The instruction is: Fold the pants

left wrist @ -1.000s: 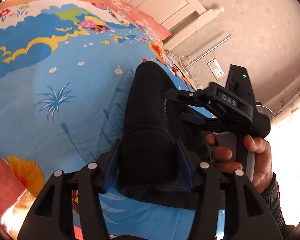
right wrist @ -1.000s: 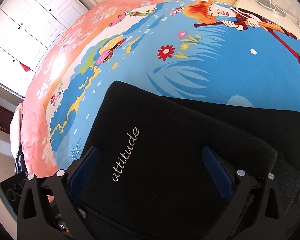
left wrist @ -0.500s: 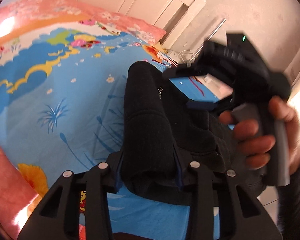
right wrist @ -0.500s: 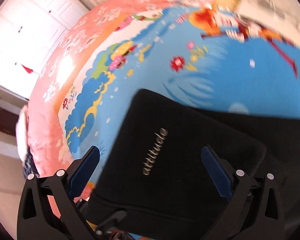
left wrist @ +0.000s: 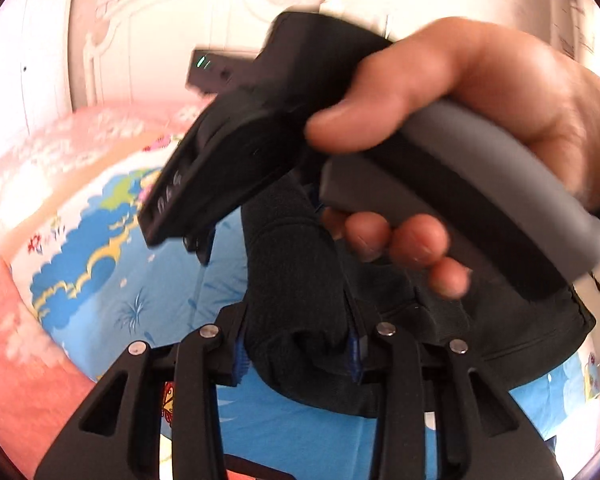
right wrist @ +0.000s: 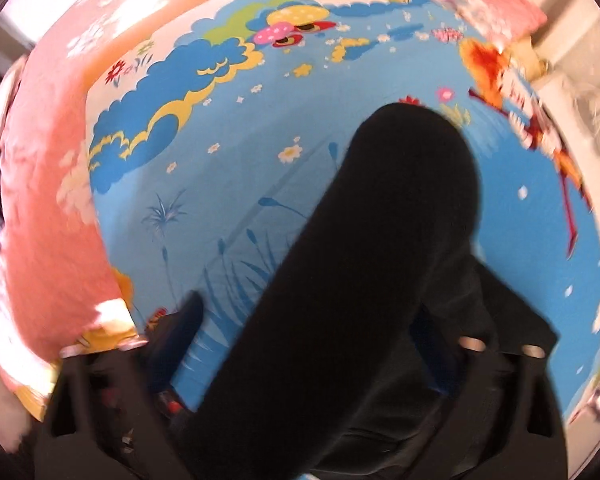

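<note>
Black pants [left wrist: 300, 304] lie folded on the blue cartoon bedsheet [right wrist: 228, 184]. Left gripper [left wrist: 296, 354] is closing, its blue pads pinching a thick fold of the fabric. Right gripper [right wrist: 300, 336], held by a hand [left wrist: 472, 120], is also closing around the pants bundle, left pad apart from cloth.

Both wrist views close above bedspread [right wrist: 260, 168]

Right gripper [right wrist: 300, 336] pointing straight down and closing, black pants [right wrist: 364, 280] bunched between its fingers, fabric stretching toward the bedspread's [right wrist: 240, 152] middle, cartoon clouds near the pink border [right wrist: 44, 200]
</note>
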